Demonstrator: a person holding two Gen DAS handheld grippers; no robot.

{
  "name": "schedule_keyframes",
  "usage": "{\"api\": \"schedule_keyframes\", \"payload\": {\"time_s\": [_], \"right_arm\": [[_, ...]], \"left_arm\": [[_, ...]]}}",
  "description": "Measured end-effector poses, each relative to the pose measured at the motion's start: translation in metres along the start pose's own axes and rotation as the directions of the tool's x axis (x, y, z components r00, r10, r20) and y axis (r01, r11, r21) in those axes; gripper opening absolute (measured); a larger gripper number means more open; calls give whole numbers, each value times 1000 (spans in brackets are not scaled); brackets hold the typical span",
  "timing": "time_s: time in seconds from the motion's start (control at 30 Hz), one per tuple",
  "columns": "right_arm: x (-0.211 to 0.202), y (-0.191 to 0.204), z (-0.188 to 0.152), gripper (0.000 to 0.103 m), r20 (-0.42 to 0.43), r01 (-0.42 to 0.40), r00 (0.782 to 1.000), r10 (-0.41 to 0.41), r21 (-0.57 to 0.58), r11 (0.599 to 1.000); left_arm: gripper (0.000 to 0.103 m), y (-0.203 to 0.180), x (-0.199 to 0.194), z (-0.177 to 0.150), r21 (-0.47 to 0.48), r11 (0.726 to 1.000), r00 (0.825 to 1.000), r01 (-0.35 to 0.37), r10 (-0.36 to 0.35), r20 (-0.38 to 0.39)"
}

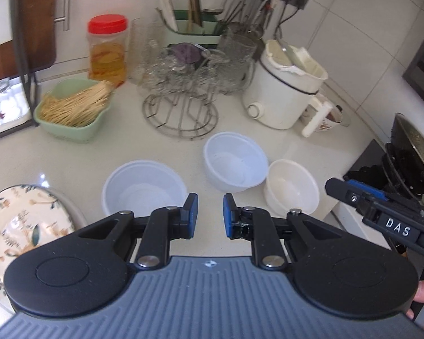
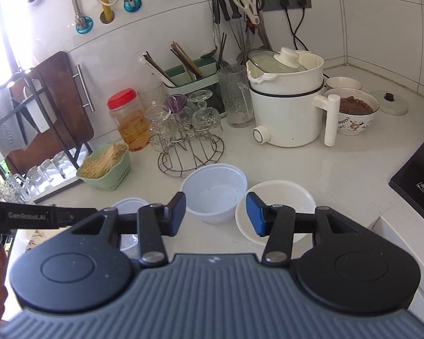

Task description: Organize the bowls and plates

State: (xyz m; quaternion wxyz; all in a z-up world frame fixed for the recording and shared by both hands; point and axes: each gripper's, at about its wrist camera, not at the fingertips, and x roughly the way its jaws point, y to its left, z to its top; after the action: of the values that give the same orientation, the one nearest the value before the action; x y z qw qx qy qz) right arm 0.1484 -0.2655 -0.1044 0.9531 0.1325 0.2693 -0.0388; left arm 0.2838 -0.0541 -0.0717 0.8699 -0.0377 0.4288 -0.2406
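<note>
Three white bowls stand on the counter: a left bowl (image 1: 144, 188) (image 2: 127, 206), a middle bowl (image 1: 234, 165) (image 2: 214, 190) and a right cream bowl (image 1: 292, 190) (image 2: 279, 206). A floral plate (image 1: 19, 226) lies at the left. My left gripper (image 1: 210, 216) is open and empty, just above the counter between the left and middle bowls. My right gripper (image 2: 216, 213) is open and empty, hovering in front of the middle bowl, its right finger over the cream bowl's rim. The right gripper also shows in the left wrist view (image 1: 361, 197).
A wire glass rack (image 2: 189, 141), a green basket of sticks (image 2: 104, 169), a red-lidded jar (image 2: 128, 118), a white electric pot (image 2: 291, 104) and a floral bowl of food (image 2: 356, 113) stand behind. A stove with a pan (image 1: 410, 152) is at the right.
</note>
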Motion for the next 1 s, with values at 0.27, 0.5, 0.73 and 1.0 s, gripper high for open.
{"api": "schedule_keyframes", "payload": {"time_s": [0.27, 0.5, 0.73, 1.0], "right_arm": [[16, -8, 4, 50, -19, -2, 1000, 2, -5, 1000], [40, -9, 10, 50, -51, -28, 998, 26, -29, 999], [66, -21, 22, 50, -91, -25, 996, 21, -37, 999], [106, -40, 34, 50, -152, -34, 988, 29, -32, 999]], "left_arm": [[21, -8, 15, 14, 0, 1000, 1000, -13, 13, 20], [21, 3, 34, 22, -33, 999, 999, -33, 32, -6], [29, 3, 71, 34, -62, 998, 999, -26, 23, -46], [29, -1, 118, 48, -80, 996, 994, -30, 22, -106]]}}
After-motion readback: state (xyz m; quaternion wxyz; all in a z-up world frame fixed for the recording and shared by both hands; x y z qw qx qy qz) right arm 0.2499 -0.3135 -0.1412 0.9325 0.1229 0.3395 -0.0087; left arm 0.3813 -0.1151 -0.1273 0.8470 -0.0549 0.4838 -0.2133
